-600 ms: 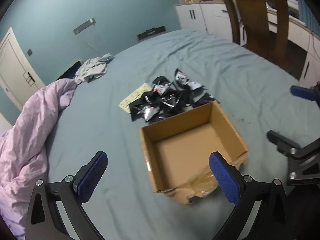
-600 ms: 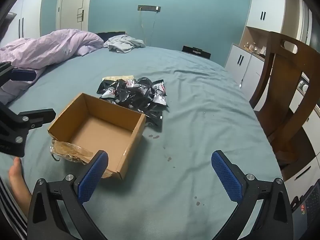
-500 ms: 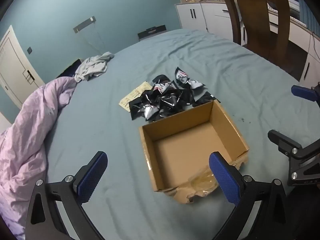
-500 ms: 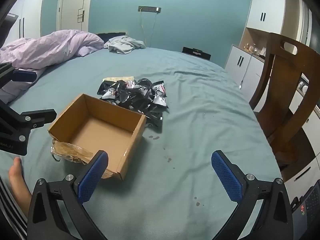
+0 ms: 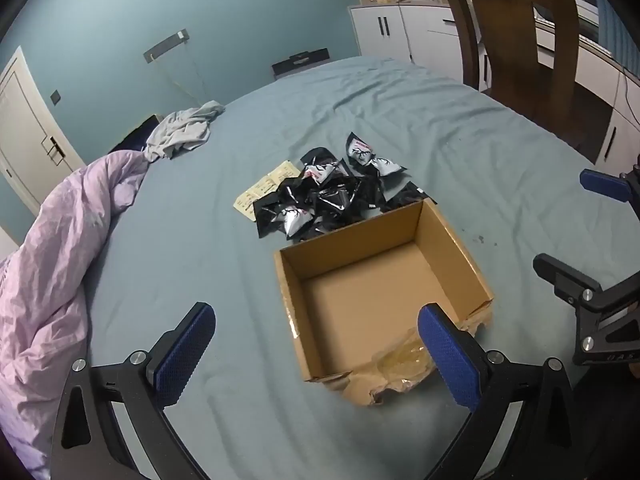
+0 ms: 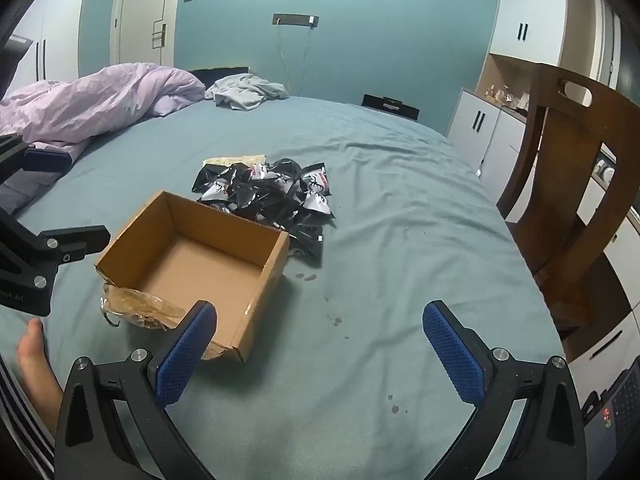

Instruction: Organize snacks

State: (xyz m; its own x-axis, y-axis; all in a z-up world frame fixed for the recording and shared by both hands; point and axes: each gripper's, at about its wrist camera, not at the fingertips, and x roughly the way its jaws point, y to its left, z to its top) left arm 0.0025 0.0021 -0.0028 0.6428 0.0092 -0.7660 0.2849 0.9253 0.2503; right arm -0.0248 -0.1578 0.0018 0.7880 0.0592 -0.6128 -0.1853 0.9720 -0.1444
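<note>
A pile of black and silver snack packets [image 5: 332, 196] lies on the blue bed just behind an open, empty cardboard box [image 5: 380, 292]. The pile [image 6: 272, 196] and the box [image 6: 200, 264] also show in the right wrist view. A yellow packet [image 5: 264, 188] lies at the pile's left edge. My left gripper [image 5: 316, 352] is open and empty, hovering at the box's near left. My right gripper [image 6: 320, 356] is open and empty, hovering near the box's right front corner.
A pink duvet [image 5: 56, 264] is bunched at the left of the bed and grey clothing [image 5: 180, 132] lies at the far side. A wooden chair [image 6: 576, 168] and white cabinets [image 6: 484, 124] stand to the right. Torn plastic tape [image 6: 136, 308] hangs off the box front.
Both grippers have drifted slightly; the box and the pile sit where they were. Both grippers stay open.
</note>
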